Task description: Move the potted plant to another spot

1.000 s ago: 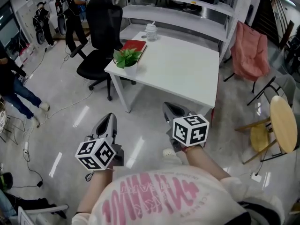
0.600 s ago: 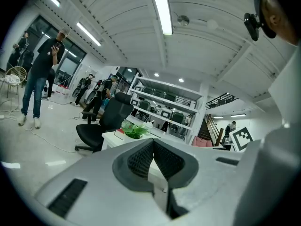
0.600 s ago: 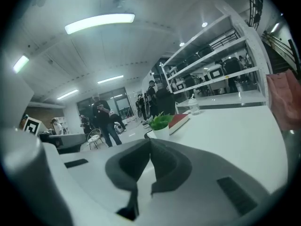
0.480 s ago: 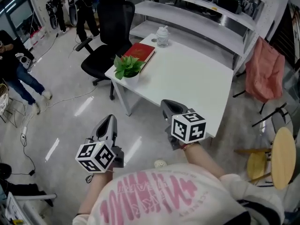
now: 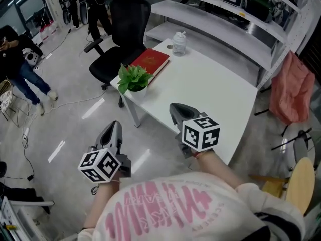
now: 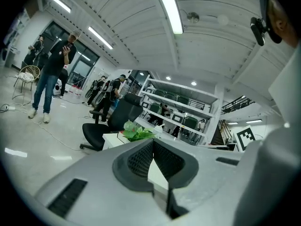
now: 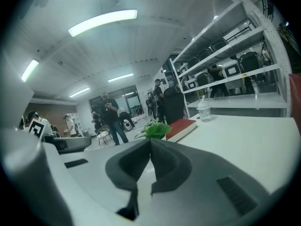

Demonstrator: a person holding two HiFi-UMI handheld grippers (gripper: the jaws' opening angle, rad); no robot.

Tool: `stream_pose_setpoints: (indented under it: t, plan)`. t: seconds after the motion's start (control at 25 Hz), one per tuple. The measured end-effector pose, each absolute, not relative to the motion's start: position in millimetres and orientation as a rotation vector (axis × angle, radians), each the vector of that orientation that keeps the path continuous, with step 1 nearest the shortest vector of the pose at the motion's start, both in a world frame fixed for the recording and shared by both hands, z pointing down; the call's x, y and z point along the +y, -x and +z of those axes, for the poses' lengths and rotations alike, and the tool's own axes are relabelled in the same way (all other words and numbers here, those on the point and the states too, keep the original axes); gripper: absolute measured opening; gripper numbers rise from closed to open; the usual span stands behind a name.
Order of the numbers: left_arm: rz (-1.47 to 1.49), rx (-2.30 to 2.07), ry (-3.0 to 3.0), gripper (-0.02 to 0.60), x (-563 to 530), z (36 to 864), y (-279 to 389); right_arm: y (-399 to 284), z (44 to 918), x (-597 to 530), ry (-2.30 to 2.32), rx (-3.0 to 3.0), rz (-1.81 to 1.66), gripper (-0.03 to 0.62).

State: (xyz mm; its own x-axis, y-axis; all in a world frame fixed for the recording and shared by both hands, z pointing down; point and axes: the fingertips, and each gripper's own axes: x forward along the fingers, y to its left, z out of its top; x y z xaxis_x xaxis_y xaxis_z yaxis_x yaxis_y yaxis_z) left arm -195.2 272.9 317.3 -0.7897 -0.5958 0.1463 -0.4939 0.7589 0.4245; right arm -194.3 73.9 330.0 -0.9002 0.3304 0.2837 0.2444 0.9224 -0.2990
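The potted plant, green leaves in a small white pot, stands at the near left corner of the white table. It also shows in the left gripper view as the plant and in the right gripper view as the plant, both straight ahead past the jaws. My left gripper hangs over the floor short of the table, shut and empty. My right gripper is at the table's near edge, to the right of the plant, jaws together with nothing between them.
A red book lies behind the plant and a clear jar stands farther back. A black office chair is left of the table, shelving behind it, a pink chair and wooden stool right. A person stands at the left.
Both grippers have come closer to the table, which now sits nearer in the head view. The right gripper has reached the table's near edge. Both stay shut.
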Motion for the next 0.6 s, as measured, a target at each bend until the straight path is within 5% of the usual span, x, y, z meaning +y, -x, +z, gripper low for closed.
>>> stream_pose_setpoints:
  t: [0.6]
  plan:
    - [-0.504, -2.600, -0.831, 0.003, 242.1, 368.8, 238.9, 237.8, 392.1, 64.1, 0.484, -2.616, 0.370, 0.006]
